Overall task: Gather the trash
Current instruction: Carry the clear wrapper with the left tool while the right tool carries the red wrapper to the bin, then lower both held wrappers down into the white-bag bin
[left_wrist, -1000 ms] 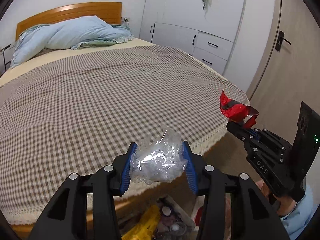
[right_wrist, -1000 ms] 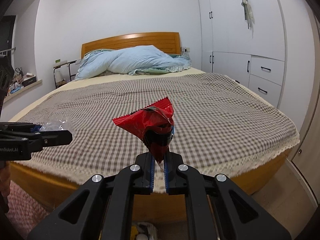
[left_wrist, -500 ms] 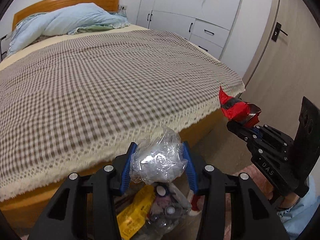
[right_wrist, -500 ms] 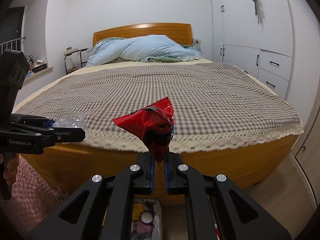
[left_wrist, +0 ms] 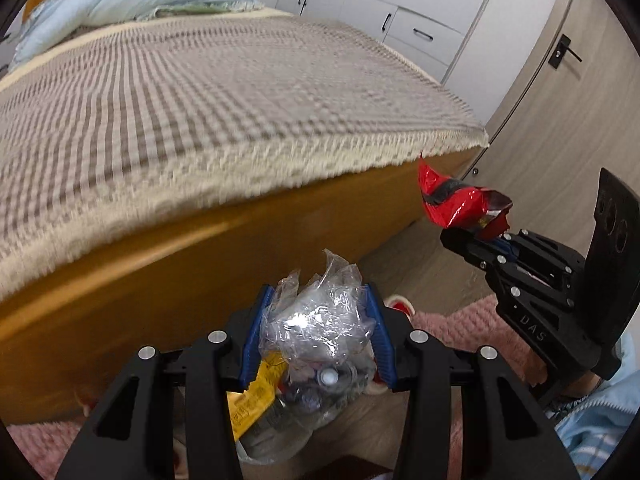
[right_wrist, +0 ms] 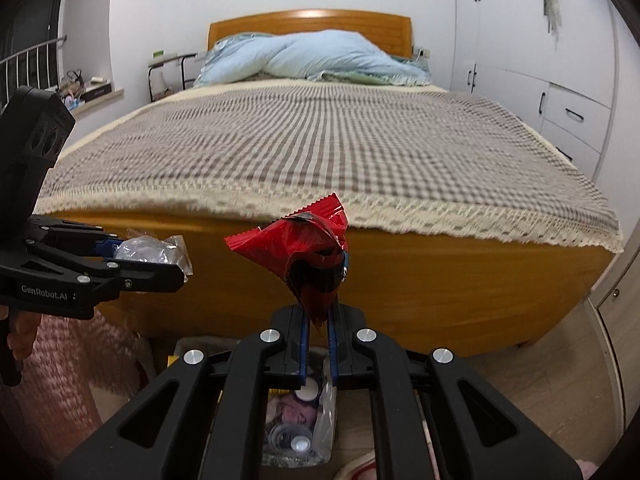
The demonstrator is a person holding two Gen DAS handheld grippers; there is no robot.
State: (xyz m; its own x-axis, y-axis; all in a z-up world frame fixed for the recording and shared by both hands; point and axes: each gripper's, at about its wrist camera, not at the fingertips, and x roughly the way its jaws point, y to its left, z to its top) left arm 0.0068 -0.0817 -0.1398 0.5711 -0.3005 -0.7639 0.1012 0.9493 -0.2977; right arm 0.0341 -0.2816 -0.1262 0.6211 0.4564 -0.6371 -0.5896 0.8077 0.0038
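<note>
Left wrist view: the left gripper [left_wrist: 318, 328] pinches a crumpled clear plastic bag [left_wrist: 320, 320] between its blue pads, above a clear bag of mixed trash [left_wrist: 280, 432] on the floor beside the wooden bed frame [left_wrist: 200, 256]. To its right, the right gripper [right_wrist: 318, 344] has its fingers pressed nearly together on a crinkled red foil wrapper [right_wrist: 304, 256], above the same trash
</note>
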